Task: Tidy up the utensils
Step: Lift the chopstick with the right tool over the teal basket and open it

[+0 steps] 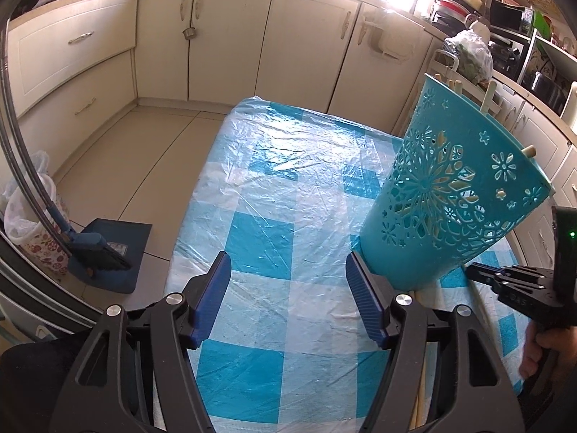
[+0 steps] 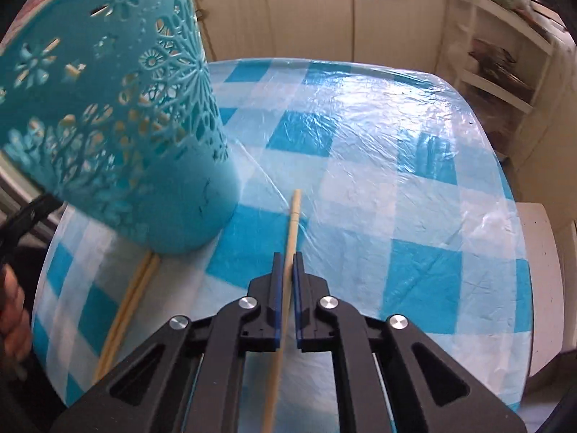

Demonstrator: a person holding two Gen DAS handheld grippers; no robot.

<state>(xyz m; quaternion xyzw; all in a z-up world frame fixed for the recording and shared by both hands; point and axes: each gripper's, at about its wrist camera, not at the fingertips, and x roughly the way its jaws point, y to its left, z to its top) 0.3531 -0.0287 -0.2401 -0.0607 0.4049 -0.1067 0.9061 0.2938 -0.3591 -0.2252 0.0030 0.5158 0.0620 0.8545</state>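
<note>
My right gripper (image 2: 286,263) is closed on one wooden chopstick (image 2: 291,231), its tip pointing forward over the checked table (image 2: 414,151). My left gripper (image 1: 288,288) hangs open and empty, just beside the foot of the turquoise holder (image 1: 450,195). The holder stands on the table, already carrying several sticks. Two more chopsticks (image 2: 126,310) lie by its base. To do this step well, I judge I should lift the stick clear, tip it upright above the rim, then release only once it has entered. The left gripper could steady the light holder.
</note>
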